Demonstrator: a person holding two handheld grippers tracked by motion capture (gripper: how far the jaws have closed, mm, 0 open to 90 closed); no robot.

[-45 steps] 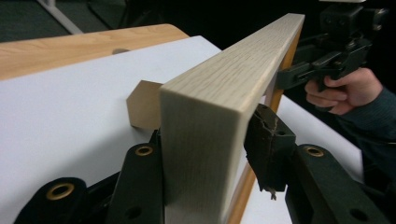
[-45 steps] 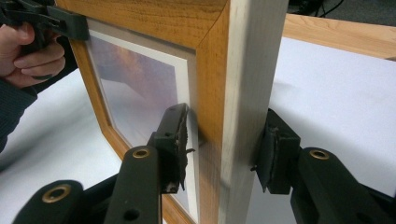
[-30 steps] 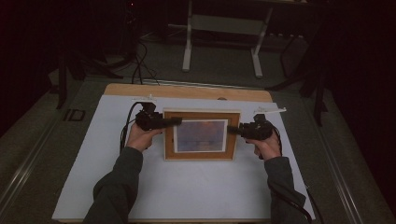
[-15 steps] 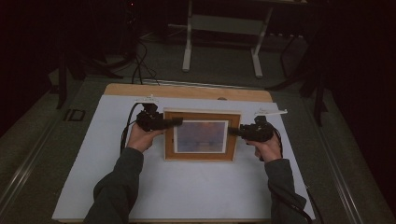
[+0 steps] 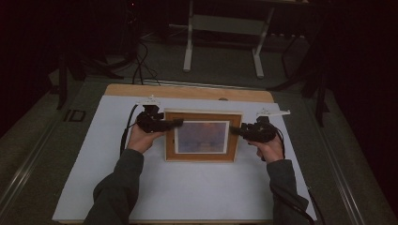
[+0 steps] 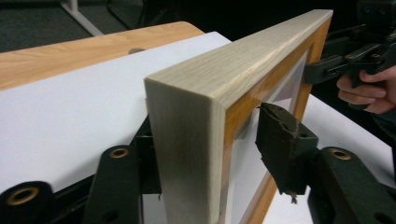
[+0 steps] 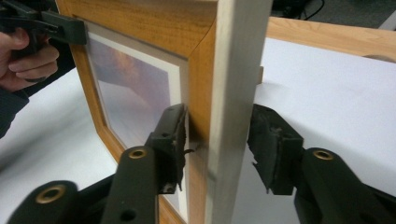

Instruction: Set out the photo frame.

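So the picture frame (image 5: 202,136) is standing up on the white sheet (image 5: 187,187) that covers the wooden table (image 5: 187,91), roughly in the middle and a bit toward the far side. It's a light wood frame with an orange-ish inner border, a white mat and a bluish-pink print inside.

Compared with a second ago, not much has moved on the left: the left gripper (image 5: 176,123) has stayed at the frame's upper left edge the whole time. The right one is where the change is. The right gripper (image 5: 236,131) and its hand (image 5: 270,147) have slid a little lower along the right edge and the hand has dropped back toward the person.

In the left gripper view, the jaws straddle the frame's side rail, one pad (image 6: 280,149) in front of the glass side and the other behind the back. There's a visible gap on the front side, so they're part open around the rail rather than clamped hard on it.

In the right gripper view it's the same story: the jaws sit either side of the rail, the front pad (image 7: 170,140) touching or nearly touching the orange border, the back pad (image 7: 273,149) with a small gap. I can't tell for sure that it's really squeezing
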